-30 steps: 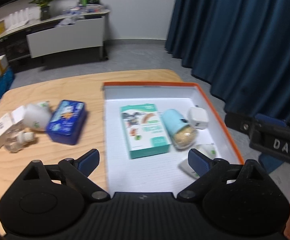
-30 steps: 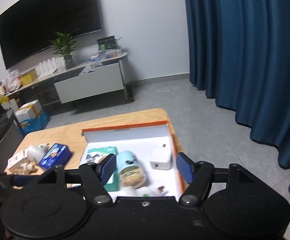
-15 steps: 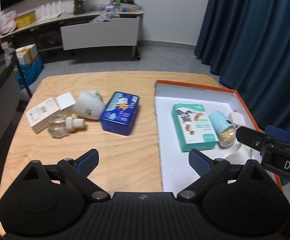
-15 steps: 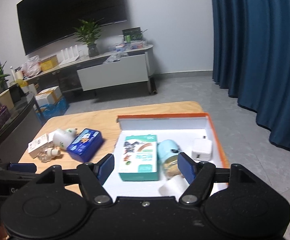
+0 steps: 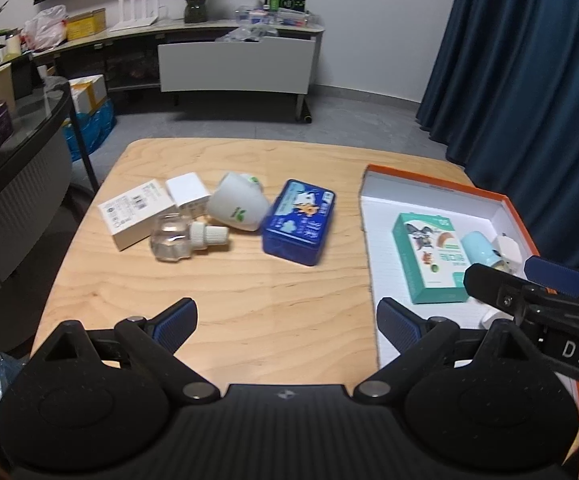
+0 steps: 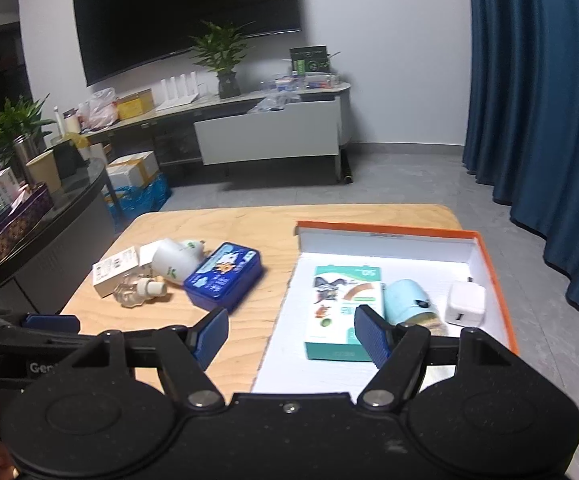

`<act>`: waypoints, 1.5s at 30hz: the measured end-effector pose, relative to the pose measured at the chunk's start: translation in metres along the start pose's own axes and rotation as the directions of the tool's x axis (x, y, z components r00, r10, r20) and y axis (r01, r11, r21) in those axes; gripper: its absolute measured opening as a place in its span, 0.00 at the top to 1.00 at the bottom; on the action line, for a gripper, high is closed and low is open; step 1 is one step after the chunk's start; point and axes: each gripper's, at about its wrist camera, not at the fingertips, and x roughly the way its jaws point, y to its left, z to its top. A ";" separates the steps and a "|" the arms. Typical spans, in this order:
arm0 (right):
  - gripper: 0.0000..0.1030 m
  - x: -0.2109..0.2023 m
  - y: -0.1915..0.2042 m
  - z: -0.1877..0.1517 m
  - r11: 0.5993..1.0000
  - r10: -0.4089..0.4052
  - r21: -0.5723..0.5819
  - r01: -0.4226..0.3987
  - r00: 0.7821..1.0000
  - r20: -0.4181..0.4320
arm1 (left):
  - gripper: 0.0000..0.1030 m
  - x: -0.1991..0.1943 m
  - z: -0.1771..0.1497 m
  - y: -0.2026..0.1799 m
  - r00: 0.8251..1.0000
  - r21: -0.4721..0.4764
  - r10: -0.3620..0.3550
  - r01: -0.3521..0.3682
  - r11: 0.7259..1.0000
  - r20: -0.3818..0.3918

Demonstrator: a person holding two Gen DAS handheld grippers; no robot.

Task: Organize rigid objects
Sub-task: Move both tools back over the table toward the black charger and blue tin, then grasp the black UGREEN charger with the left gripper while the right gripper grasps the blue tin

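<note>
An orange-rimmed white box sits on the right of the wooden table. It holds a green carton, a light blue jar and a white charger. On the table's left lie a blue tin, a white cone-shaped device, a clear bottle, a white carton and a small white cube. My left gripper is open and empty above the table's near edge. My right gripper is open and empty near the box's left wall.
The right gripper's body crosses the lower right of the left wrist view, over the box. A dark counter stands left of the table. Blue curtains hang on the right. A low white cabinet stands at the far wall.
Both views have swung left and pulled back, so the loose items on the table's left now show in full. Both grippers stayed open and empty.
</note>
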 end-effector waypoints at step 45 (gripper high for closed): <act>0.20 0.012 0.026 -0.012 0.997 0.072 -0.014 -0.073 0.997 -0.039 | 0.11 0.012 -0.089 0.084 0.996 0.032 0.085 -0.085 0.996 0.015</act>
